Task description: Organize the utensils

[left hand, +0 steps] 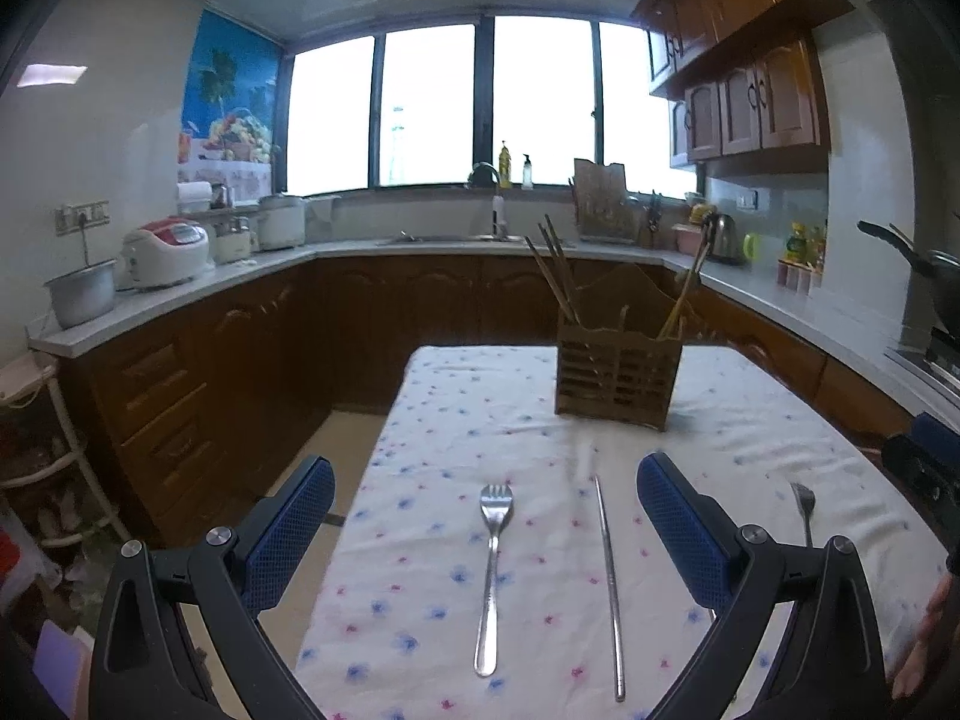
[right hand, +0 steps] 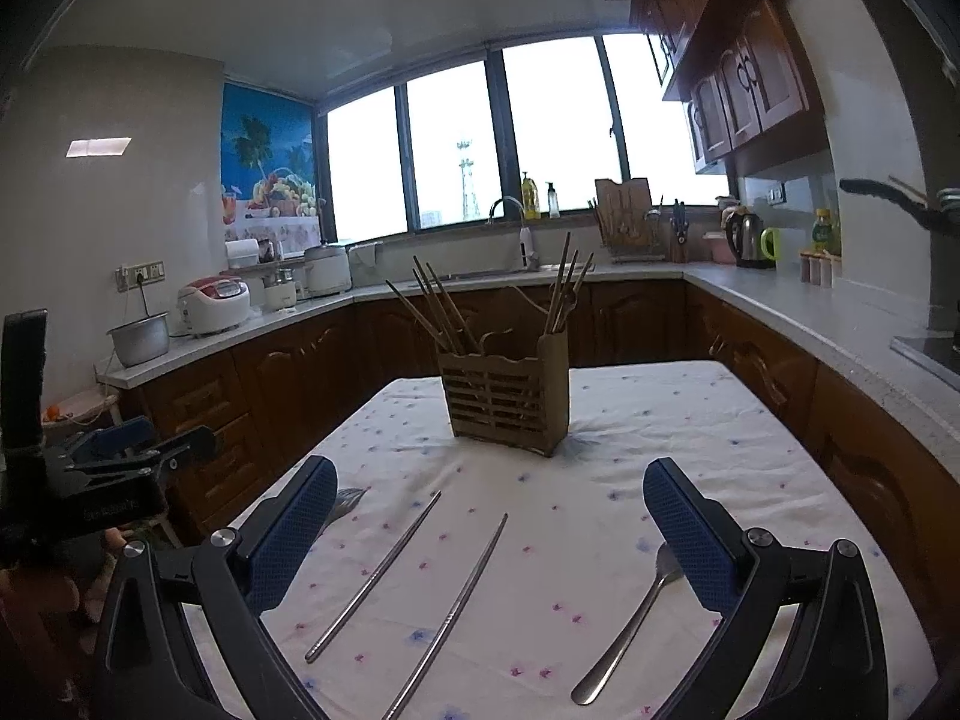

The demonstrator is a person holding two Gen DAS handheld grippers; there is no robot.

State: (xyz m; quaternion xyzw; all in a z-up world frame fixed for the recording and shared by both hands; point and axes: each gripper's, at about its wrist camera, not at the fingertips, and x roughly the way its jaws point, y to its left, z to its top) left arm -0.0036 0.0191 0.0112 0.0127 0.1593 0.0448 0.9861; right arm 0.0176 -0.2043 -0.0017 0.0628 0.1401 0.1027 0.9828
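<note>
On the flowered tablecloth (left hand: pixel 480 396) lie a steel fork (left hand: pixel 495 570) and one metal chopstick (left hand: pixel 609 588), both between the fingers of my open left gripper (left hand: pixel 485 462), which holds nothing. Another utensil's head (left hand: pixel 803 504) shows past its right finger. A slatted wooden utensil holder (left hand: pixel 618 372) with wooden chopsticks stands further back. In the right wrist view, two metal chopsticks (right hand: pixel 375 576) (right hand: pixel 456 606) lie between the fingers of my open, empty right gripper (right hand: pixel 491 465). A steel spoon (right hand: pixel 630 624) lies partly behind its right finger. The holder (right hand: pixel 510 402) stands ahead.
The fork's tines (right hand: pixel 347 499) peek from behind my right gripper's left finger. The left gripper (right hand: pixel 120 456) hangs beyond the table's left edge. Kitchen counters with rice cookers (left hand: pixel 168 252), a sink (left hand: pixel 456 237) and a kettle (right hand: pixel 747 240) wrap around the table.
</note>
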